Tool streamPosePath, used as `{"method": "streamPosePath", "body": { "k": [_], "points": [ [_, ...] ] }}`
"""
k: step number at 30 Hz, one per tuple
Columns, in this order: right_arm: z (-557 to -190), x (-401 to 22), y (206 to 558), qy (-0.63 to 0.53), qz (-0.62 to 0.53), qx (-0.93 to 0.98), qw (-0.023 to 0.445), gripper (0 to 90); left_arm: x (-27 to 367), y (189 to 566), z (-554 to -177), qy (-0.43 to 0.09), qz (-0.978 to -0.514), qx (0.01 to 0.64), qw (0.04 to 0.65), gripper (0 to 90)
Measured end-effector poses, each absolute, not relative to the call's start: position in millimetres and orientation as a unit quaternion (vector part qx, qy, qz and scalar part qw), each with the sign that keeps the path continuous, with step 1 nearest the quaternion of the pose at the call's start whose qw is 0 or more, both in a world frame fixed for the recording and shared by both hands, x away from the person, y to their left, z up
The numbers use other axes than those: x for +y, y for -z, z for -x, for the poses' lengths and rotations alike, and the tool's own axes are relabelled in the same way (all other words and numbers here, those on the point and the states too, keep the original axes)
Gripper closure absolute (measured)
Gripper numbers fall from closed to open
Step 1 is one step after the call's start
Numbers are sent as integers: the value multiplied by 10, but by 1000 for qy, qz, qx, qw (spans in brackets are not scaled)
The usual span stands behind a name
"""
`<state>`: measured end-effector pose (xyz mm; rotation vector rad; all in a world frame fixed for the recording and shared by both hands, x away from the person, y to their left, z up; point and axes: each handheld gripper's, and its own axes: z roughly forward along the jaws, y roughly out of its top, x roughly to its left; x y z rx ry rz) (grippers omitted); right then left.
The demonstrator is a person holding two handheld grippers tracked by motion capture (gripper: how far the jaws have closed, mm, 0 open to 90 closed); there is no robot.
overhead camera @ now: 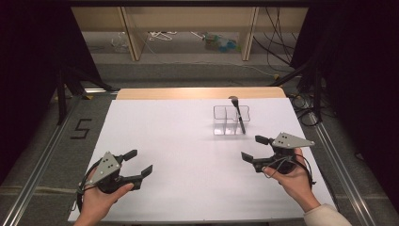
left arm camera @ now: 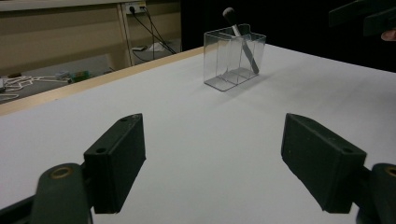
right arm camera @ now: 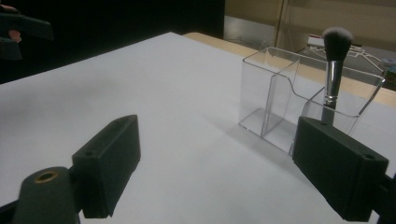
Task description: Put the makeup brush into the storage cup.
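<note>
A clear plastic organizer [overhead camera: 230, 120] with compartments stands on the white table [overhead camera: 188, 155], right of centre toward the back. A makeup brush [overhead camera: 237, 112] leans in its right compartment, bristles up; it is also in the left gripper view as the brush [left arm camera: 240, 39] inside the organizer [left arm camera: 233, 60], and in the right gripper view as the brush [right arm camera: 334, 70] in the organizer [right arm camera: 299, 100]. My left gripper [overhead camera: 139, 163] rests open near the front left, nothing between its jaws. My right gripper [overhead camera: 256, 148] is open at the front right, a short way in front of the organizer.
The table's wooden back edge [overhead camera: 200, 92] borders the white sheet. Beyond it stand a shelf frame [overhead camera: 136, 33], cables and small items on the floor. Metal rails [overhead camera: 37, 165] run along both sides of the table.
</note>
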<state>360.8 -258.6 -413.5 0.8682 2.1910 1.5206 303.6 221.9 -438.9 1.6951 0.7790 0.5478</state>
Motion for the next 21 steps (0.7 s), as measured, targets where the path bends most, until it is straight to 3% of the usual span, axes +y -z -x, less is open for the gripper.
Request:
{"method": "streamPosePath", "body": {
  "k": [21],
  "points": [
    [-3487, -2602, 4182, -522, -293, 784, 165, 161, 2201, 4385, -3035, -227, -719, 325, 571, 215]
  ]
}}
